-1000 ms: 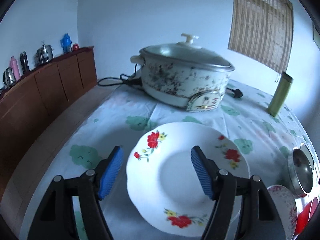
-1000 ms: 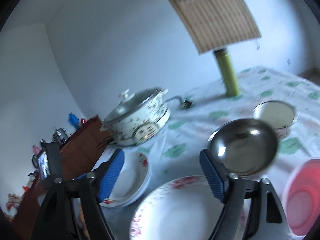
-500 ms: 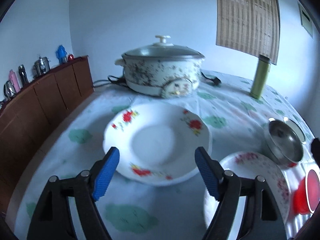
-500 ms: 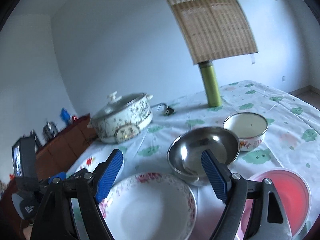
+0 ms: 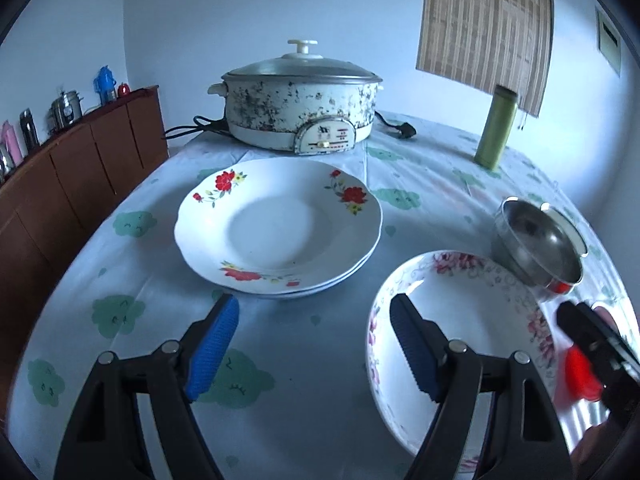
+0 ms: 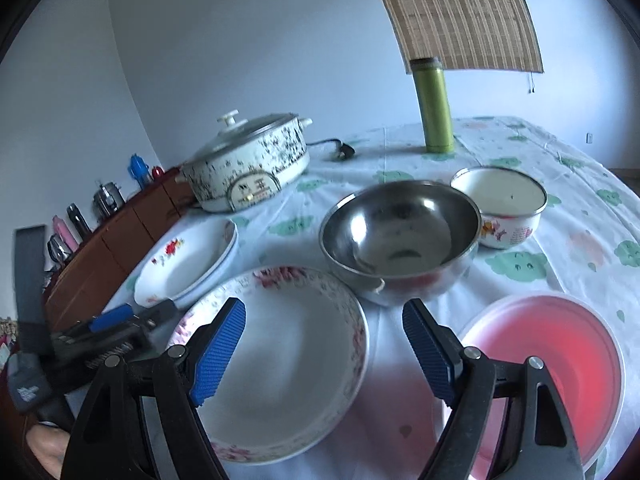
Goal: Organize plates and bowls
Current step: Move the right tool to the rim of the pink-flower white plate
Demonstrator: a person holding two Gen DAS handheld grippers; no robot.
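Grippers both spread, nothing pinched: left hand-held gripper (image 5: 314, 344) is held over the counter (image 5: 280, 360) just before the stacked red-flower plates (image 5: 280, 228); right hand-held gripper (image 6: 324, 348) is held over the pink-rimmed plate (image 6: 288, 356). Steel bowl (image 6: 400, 236) is seen touching that plate, enamel bowl (image 6: 500, 208) just beside it, red bowl (image 6: 560, 360) near.

A home dining room: a desk (image 5: 432, 196) under a cloud-print cloth bears an electric cooker (image 5: 300, 96), floral plates (image 5: 276, 228) and bowls, beside a wooden sideboard (image 5: 92, 152) lined with flasks
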